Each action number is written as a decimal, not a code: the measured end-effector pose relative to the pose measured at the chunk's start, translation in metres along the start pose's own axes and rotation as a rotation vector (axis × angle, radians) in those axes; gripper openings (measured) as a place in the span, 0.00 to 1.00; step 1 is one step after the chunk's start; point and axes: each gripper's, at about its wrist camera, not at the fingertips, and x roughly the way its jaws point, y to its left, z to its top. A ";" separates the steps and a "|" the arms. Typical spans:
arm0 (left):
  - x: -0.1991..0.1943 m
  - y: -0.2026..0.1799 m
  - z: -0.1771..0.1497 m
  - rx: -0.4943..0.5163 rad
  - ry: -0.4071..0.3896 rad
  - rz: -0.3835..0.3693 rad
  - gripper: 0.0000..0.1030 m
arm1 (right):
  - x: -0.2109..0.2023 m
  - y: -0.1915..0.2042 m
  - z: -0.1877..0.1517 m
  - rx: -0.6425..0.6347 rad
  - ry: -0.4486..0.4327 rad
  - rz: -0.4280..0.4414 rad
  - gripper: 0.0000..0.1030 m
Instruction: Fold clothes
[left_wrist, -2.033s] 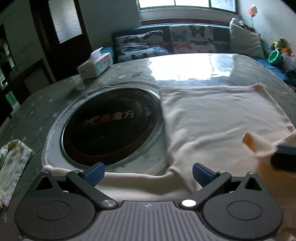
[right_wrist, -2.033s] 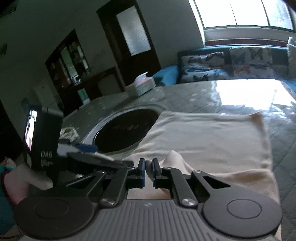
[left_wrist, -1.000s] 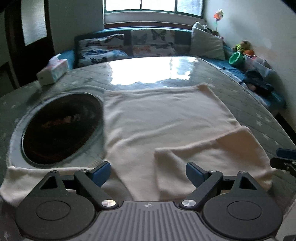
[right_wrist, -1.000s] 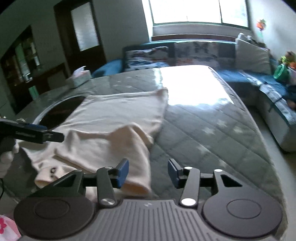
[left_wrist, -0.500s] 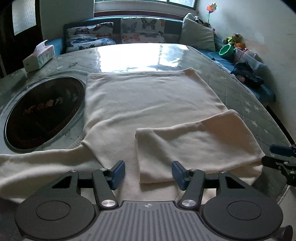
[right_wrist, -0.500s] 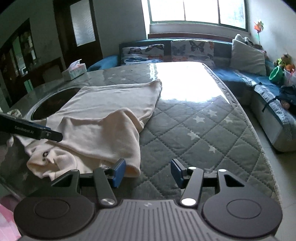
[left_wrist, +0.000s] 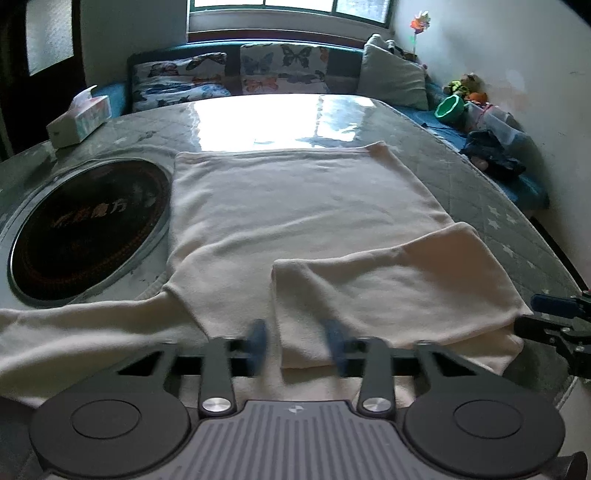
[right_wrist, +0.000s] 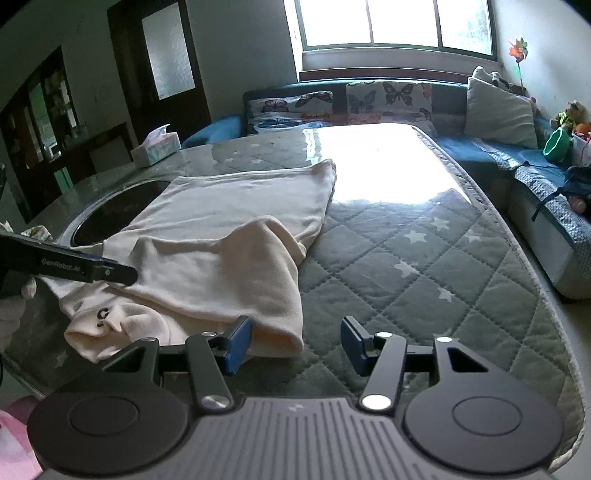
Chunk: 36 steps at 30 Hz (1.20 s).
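Observation:
A cream sweater (left_wrist: 295, 206) lies flat on the quilted table, with its right sleeve (left_wrist: 391, 291) folded across the body and its left sleeve (left_wrist: 74, 328) stretched out to the left. My left gripper (left_wrist: 297, 345) is open and narrowing, its blurred jaws standing either side of the folded sleeve's near corner, holding nothing. My right gripper (right_wrist: 295, 343) is open and empty at the sweater's right edge (right_wrist: 280, 325). The left gripper also shows in the right wrist view (right_wrist: 110, 273), and the right gripper's tips show in the left wrist view (left_wrist: 554, 314).
A round black induction hob (left_wrist: 85, 229) is set in the table left of the sweater. A tissue box (left_wrist: 79, 120) stands at the far left. A sofa with butterfly cushions (left_wrist: 229, 79) runs behind. The table's right edge (right_wrist: 517, 258) drops off.
The right gripper let go of the sleeve after laying it across the body and drew back to the right. The left gripper moved right, over the folded sleeve, and its jaws are closing in.

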 end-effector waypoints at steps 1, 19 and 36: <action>0.000 0.001 0.001 -0.005 0.001 -0.009 0.16 | 0.000 0.000 0.000 -0.001 0.000 -0.001 0.53; -0.084 -0.032 0.080 0.087 -0.265 -0.208 0.06 | 0.010 0.019 0.001 -0.051 -0.033 -0.027 0.57; -0.055 0.029 0.022 -0.057 -0.089 -0.135 0.07 | 0.000 0.007 -0.009 -0.088 0.007 -0.141 0.60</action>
